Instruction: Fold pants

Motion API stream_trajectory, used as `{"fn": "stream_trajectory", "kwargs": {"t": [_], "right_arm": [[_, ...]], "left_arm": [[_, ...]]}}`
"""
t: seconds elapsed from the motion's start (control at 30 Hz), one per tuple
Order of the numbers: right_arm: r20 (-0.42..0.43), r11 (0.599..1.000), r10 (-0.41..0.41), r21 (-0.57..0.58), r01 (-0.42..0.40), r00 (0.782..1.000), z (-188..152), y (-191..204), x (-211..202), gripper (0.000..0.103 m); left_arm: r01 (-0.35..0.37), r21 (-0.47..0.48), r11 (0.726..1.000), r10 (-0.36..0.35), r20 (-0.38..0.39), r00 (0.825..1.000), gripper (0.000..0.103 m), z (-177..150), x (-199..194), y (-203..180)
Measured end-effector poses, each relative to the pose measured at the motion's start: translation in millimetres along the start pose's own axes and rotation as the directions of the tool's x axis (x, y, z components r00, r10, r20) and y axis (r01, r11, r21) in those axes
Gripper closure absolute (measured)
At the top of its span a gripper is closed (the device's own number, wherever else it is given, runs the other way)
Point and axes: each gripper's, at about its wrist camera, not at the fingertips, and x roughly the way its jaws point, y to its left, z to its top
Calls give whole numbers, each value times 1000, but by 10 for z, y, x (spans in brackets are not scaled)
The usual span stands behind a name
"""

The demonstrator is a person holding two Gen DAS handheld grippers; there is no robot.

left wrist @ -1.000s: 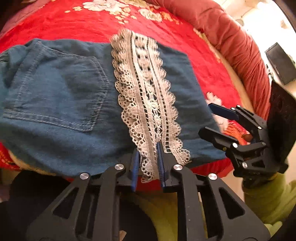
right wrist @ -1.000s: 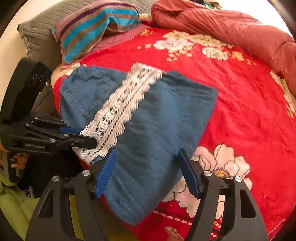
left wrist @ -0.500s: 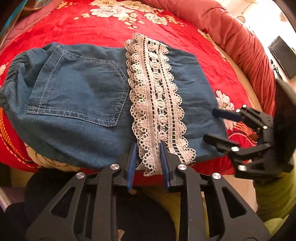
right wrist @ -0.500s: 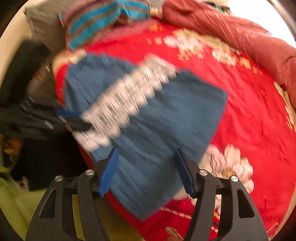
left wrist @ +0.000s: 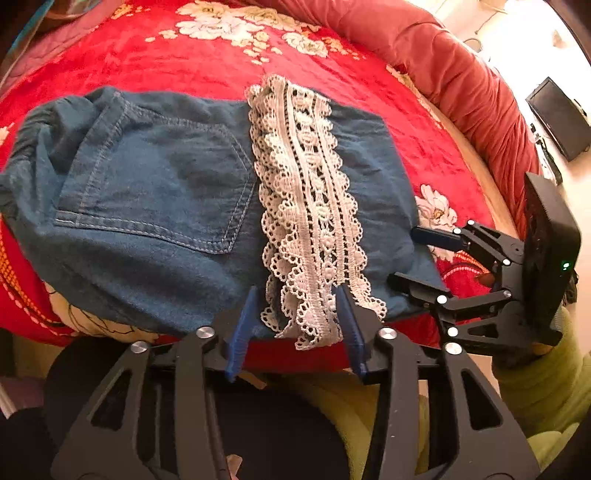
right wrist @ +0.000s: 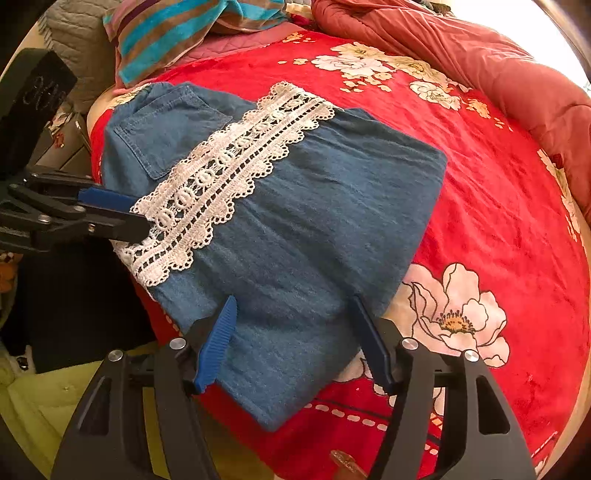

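- Left wrist view: left gripper [left wrist: 295, 314] at the near edge of the folded denim pants [left wrist: 155, 206]; jaws opening, blue pads standing off either side of the white lace trim [left wrist: 310, 206], whose loose end hangs between them. No pinch visible; judged a release.
- Same view, outward: lace trim runs straight away from the gripper, its long axis in line with the fingers. Back pocket [left wrist: 155, 192] lies left of the trim, a plainer denim panel right of it.
- Pants rest on the red floral bedspread [left wrist: 207, 55], near edge draped over the bedside.
- Right gripper [left wrist: 410, 254] sits at the right-hand corner of the pants, jaws apart.
- Right wrist view: right gripper [right wrist: 291, 332] wide, jaws straddling the denim's near edge without pressing on it; cloth lies between and below them.
- Judgement: the right hand is nearer the plain panel's corner, the left nearer the lace, so any further fold turns on that split.
- Only the right view shows the far right corner of the pants [right wrist: 439, 155] squared off, plus the striped pillow [right wrist: 177, 33] beyond; only the left shows the pocket stitching and the gathered waistband [left wrist: 33, 133].
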Motion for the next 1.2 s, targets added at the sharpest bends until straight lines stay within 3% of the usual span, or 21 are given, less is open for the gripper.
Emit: {"fn": "stream_trajectory", "kwargs": {"t": [0.13, 0.3, 0.47, 0.57, 0.7, 0.87, 1.2], "right_arm": [[20, 1000, 15, 15, -15, 1000, 7, -30, -111, 35], [115, 999, -4, 42, -1, 993, 111, -111, -318, 34], [168, 997, -3, 78, -10, 986, 397, -332, -344, 34], [150, 996, 1, 83, -14, 989, 556, -415, -204, 44], [115, 997, 11, 69, -19, 993, 722, -402, 34, 44], [18, 994, -34, 104, 32, 999, 791, -455, 409, 44], [74, 978, -4, 208, -12, 997, 686, -569, 366, 37]], "left_arm": [[-26, 8, 1000, 26, 33, 999, 63, 17, -111, -12], [-62, 56, 997, 57, 100, 993, 63, 42, -290, -105], [-51, 145, 988, 37, 97, 995, 65, 53, -240, -399], [-55, 210, 976, 41, 72, 997, 66, 43, -70, -586], [-108, 223, 969, 112, -3, 994, 66, -7, 229, -561], [-128, 261, 957, 132, 3, 991, 66, -63, 258, -552], [-90, 229, 969, 91, 6, 996, 66, -61, 225, -496]]}}
